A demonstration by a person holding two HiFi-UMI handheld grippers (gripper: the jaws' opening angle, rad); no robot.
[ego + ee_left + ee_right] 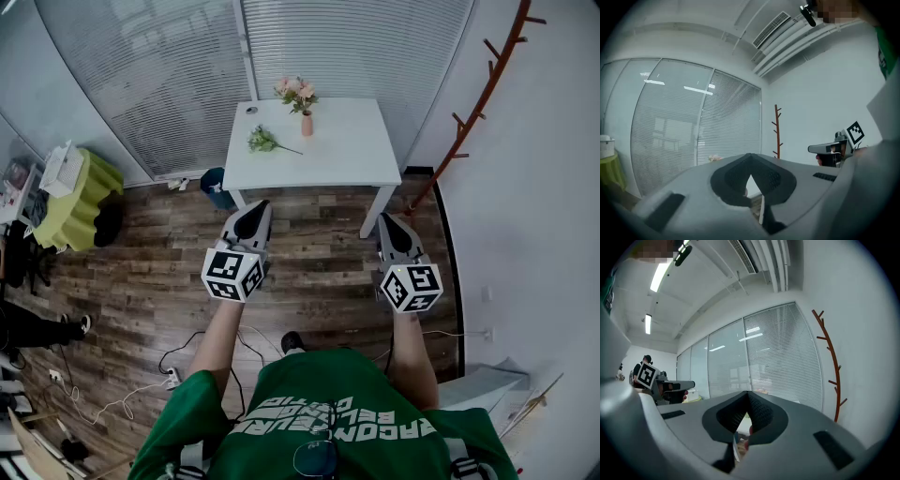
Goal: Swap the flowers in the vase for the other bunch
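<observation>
Wood-plank floor (309,267) is noted, with a glass wall covered by blinds (141,75) behind and a rust-coloured coat rack (483,94) at the right. A white table (361,155) is set against the glass.

The left gripper (258,208) and right gripper (387,221) are held level over the floor, well short of the table. Each is seen with jaws closed together and nothing between them.

A small vase (307,125) stands upright near the table's far middle, with pink flowers (295,91) held in it. A green bunch (262,141) is laid flat left of the vase, apart from it. A small round item (251,110), possibly a lid, is seen at the far-left corner.

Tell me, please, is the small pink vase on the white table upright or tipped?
Upright: the small pink vase stands on the white table, pink flowers rising from its top.
</observation>
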